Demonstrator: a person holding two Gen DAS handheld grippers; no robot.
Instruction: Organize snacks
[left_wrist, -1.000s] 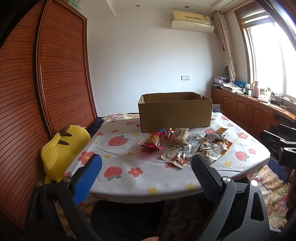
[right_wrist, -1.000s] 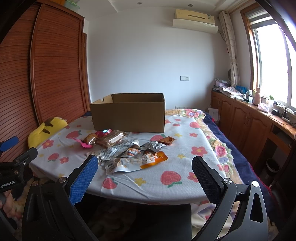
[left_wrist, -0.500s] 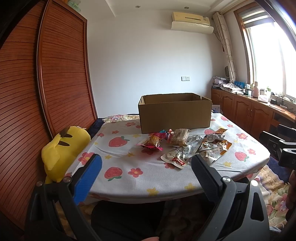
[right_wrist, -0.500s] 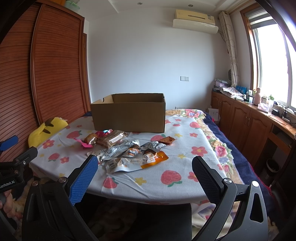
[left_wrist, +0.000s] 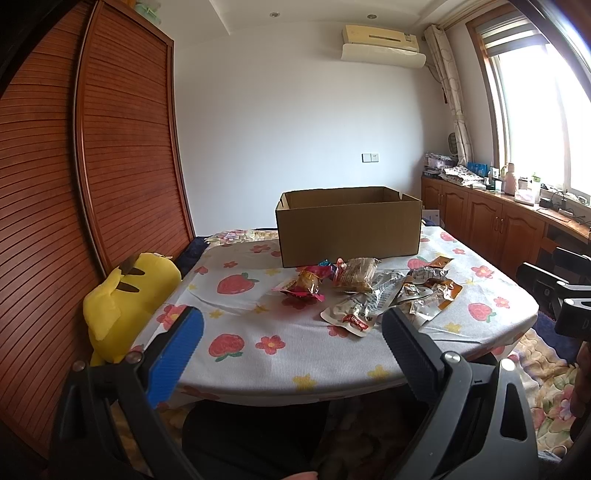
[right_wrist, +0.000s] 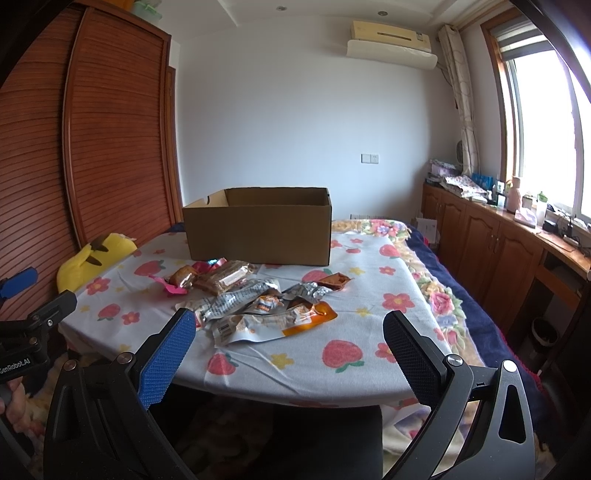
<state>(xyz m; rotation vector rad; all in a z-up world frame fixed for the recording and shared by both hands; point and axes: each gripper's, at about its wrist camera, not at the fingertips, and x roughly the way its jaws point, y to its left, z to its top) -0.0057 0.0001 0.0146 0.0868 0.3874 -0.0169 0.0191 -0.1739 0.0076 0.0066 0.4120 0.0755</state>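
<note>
A pile of snack packets (left_wrist: 373, 291) lies on the flowered table, in front of an open brown cardboard box (left_wrist: 349, 225). The pile (right_wrist: 255, 302) and the box (right_wrist: 258, 229) also show in the right wrist view. My left gripper (left_wrist: 291, 328) is open and empty, held short of the table's near edge. My right gripper (right_wrist: 290, 332) is open and empty, also back from the near edge. The box's inside is hidden from both views.
A yellow plush toy (left_wrist: 122, 299) leans at the table's left side beside a wooden wardrobe (left_wrist: 92, 166). Wooden cabinets (right_wrist: 491, 236) with clutter run under the window at the right. A flowered bedspread (right_wrist: 436, 295) lies right of the table.
Both views have shifted only slightly; the grippers stay open and the snacks and box have not moved.
</note>
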